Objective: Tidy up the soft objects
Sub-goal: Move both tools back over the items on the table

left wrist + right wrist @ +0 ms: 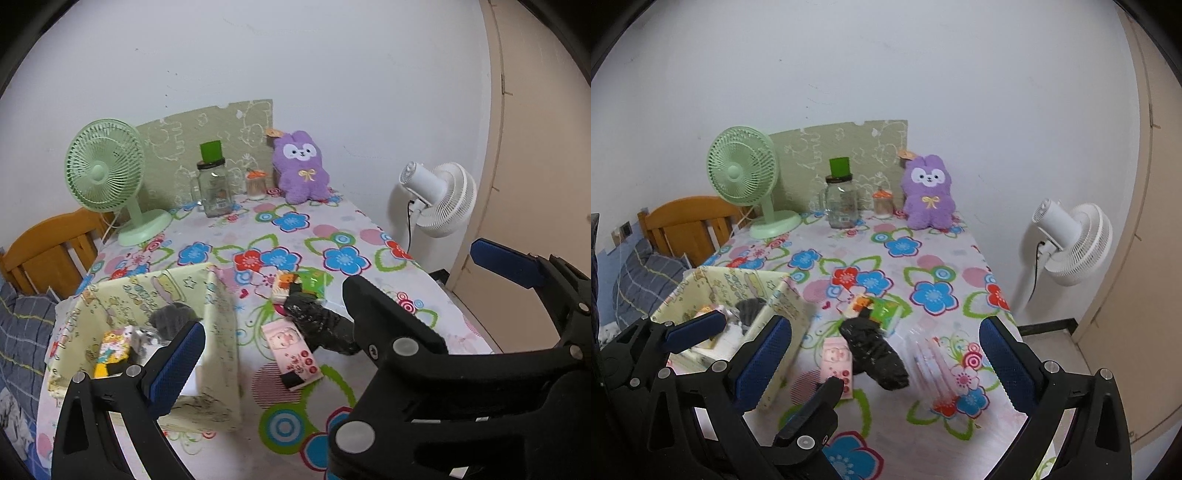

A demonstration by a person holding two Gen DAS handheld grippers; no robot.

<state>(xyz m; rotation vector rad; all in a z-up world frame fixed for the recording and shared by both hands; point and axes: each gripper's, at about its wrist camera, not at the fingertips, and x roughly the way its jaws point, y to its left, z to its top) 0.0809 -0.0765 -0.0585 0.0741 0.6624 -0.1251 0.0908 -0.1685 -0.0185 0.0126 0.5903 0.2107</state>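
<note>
Your left tongs (332, 288) and right tongs (886, 350) both hang spread wide and empty over the flowered surface (938, 273); the black sock (873, 350) lies between the pink packet (837, 360) and the clear wrapper (932, 363), just right of the yellow fabric box (221, 332) already holding soft items.

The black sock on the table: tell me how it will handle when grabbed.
The black sock lies crumpled and lumpy, so it probably droops from a pinch. Being cloth, it looks light and unlikely to roll. It overlaps the pink packet, which may shift.
</note>
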